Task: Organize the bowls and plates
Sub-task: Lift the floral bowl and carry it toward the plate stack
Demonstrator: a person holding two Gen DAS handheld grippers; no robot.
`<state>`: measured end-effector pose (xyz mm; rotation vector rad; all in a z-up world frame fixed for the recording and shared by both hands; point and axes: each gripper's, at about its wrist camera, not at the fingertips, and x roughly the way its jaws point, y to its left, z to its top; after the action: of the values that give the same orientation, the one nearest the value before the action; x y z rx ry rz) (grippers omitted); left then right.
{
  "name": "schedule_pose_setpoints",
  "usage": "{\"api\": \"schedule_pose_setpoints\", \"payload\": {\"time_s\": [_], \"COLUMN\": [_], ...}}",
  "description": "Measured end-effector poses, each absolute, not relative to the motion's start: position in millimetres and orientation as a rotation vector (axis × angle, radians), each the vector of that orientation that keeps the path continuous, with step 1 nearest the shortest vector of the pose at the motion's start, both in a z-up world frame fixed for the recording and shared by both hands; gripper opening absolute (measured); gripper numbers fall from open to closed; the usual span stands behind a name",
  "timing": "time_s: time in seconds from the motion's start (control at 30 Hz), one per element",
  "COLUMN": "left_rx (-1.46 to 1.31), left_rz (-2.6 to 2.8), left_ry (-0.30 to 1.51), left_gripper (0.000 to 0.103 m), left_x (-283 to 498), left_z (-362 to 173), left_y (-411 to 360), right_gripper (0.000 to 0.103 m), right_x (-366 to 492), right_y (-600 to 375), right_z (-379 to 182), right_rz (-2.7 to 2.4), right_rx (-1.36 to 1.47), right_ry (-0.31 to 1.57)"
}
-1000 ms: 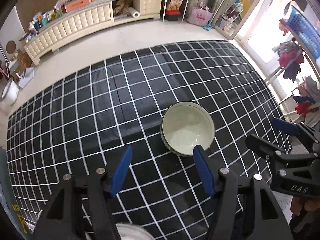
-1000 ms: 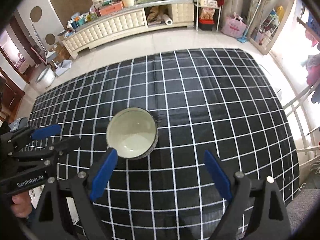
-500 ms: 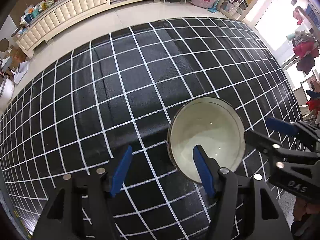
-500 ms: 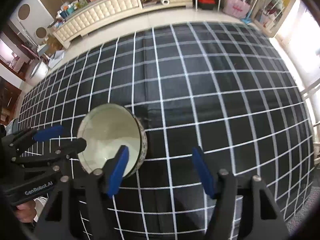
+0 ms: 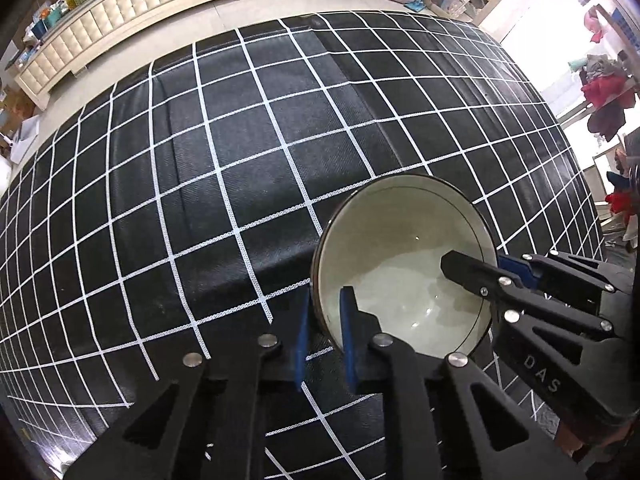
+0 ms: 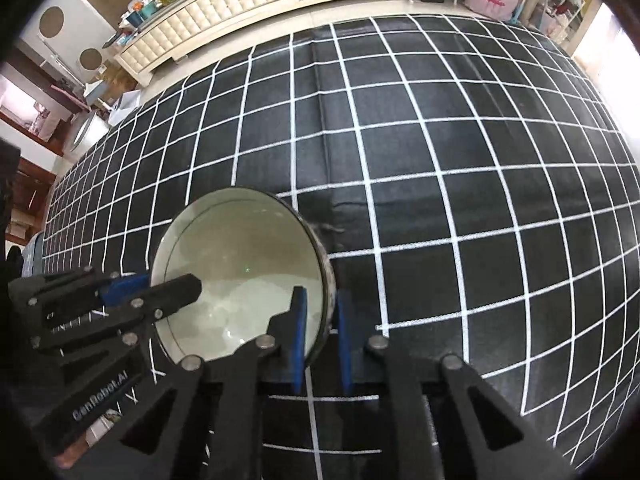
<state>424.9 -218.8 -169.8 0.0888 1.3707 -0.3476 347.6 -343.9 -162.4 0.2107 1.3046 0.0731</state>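
Gridded mat (image 5: 224, 168), bowl (image 5: 400, 240) rim between 2 grippers' fingers (image 5: 347, 332)

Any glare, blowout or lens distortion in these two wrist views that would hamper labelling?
Left wrist: window overexposed, grid lines bowed by fisheye, small highlights inside the bowl. Right wrist: same barrel bend, blown-out right edge, bowl sharp, corners vignetted black.

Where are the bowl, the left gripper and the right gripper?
bowl (image 5: 404, 264): left wrist view, on the pale inside surface.
left gripper (image 5: 325, 332): left wrist view, midway between its blue fingertips, at the bowl's rim.
right gripper (image 6: 321, 330): right wrist view, midway between its blue fingertips, at the bowl's rim.
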Motion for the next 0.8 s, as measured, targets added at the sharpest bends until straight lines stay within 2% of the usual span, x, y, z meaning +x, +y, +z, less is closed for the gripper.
{"api": "schedule_pose_setpoints", "payload": {"time_s": [0.27, 0.8], "left_rx": [0.075, 0.05], "left_rz": [-0.32, -0.306], "left_ry": [1.354, 1.268], "left_gripper": [0.012, 0.011], "left_x": [419, 343], "left_z": [-150, -68], "left_y": [-223, -166], "right_gripper": [0.013, 0.013], "right_x": [341, 293], "right_y": [-345, -287], "right_z": [-155, -81], "right_rz": [0.054, 0.088], "right_rx": [0.264, 0.165], "right_ry": [1.303, 1.216]}}
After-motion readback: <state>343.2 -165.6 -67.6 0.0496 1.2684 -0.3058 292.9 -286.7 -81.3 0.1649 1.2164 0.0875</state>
